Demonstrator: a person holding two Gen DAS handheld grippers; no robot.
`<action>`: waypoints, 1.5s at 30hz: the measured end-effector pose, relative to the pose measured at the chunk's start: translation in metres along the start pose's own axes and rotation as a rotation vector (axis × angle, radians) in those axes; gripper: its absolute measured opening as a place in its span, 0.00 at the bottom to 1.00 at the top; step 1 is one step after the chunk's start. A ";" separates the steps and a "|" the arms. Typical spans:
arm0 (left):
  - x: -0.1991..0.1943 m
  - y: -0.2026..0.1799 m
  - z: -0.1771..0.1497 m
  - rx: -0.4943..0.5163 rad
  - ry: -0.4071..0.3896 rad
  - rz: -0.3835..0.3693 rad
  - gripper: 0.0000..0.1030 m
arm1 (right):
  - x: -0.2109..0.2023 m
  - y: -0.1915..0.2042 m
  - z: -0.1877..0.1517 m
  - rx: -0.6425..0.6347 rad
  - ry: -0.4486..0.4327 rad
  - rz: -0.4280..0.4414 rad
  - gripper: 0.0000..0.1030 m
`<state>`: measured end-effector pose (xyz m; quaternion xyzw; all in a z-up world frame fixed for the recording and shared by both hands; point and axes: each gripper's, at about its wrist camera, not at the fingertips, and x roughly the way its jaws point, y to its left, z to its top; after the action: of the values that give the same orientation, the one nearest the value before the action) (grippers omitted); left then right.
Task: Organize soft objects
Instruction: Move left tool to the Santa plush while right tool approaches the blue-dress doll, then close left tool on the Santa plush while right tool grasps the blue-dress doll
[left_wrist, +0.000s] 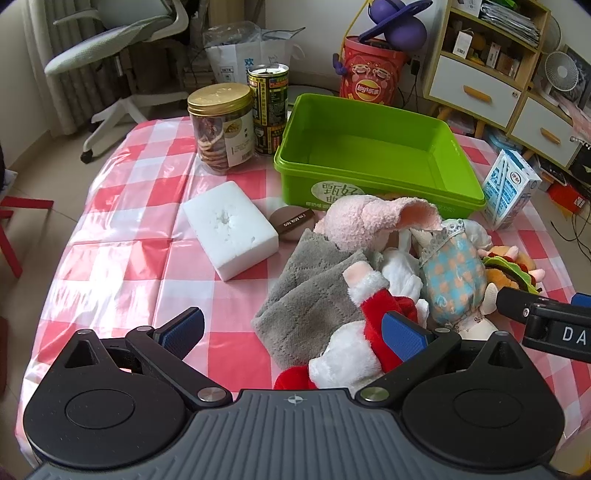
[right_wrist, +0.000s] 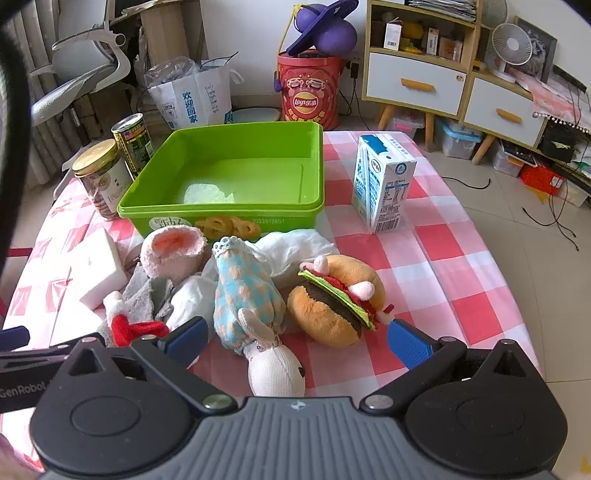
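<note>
The room was a cluttered living space: an office chair (left_wrist: 110, 48), a white paper bag (right_wrist: 192, 99), a red Lay's bucket (right_wrist: 310, 88) and a drawer cabinet (right_wrist: 417, 77) stood on the floor behind a table with a red-and-white checked cloth (left_wrist: 122, 258).

At the far side of the table lay a green plastic bin (left_wrist: 373, 147), and nothing soft was inside it. To its left stood a cookie jar with a gold lid (left_wrist: 221, 125) and a tall can (left_wrist: 267, 107) just behind it. A milk carton (right_wrist: 382, 181) stood to the right of the bin.

The soft things lay in one heap in front of the bin: a pink plush (left_wrist: 369, 218), a grey cloth (left_wrist: 314, 284), a white and red plush (left_wrist: 354, 332), a doll in a blue dotted dress (right_wrist: 247, 291) and a burger plush (right_wrist: 336, 299). Beside the heap, on the left, were a white foam block (left_wrist: 231, 229) and a small brown round pad (left_wrist: 291, 221), which touched the block.

The left gripper (left_wrist: 293, 328) was spread wide and held nothing; its right finger was over the white and red plush. The right gripper (right_wrist: 297, 341) was also spread wide, with the doll and the burger plush between its fingers, but not touching them.

Only the right wrist view showed the doll's white head and the whole burger. Only the left wrist view showed the whole foam block and the pad clearly.
</note>
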<state>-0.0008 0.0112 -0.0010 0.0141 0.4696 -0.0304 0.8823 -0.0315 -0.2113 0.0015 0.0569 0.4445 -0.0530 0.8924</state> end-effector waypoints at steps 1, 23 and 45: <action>0.000 0.000 0.000 0.000 0.001 0.000 0.95 | 0.000 0.000 0.000 0.003 -0.001 0.001 0.87; 0.002 0.007 0.001 -0.019 0.008 -0.018 0.95 | -0.001 0.004 0.001 0.007 -0.021 0.010 0.87; 0.027 0.030 -0.012 -0.030 0.125 -0.345 0.87 | 0.050 -0.035 -0.001 0.252 0.208 0.283 0.76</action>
<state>0.0066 0.0408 -0.0301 -0.0779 0.5191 -0.1737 0.8332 -0.0076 -0.2477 -0.0408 0.2349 0.5116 0.0239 0.8261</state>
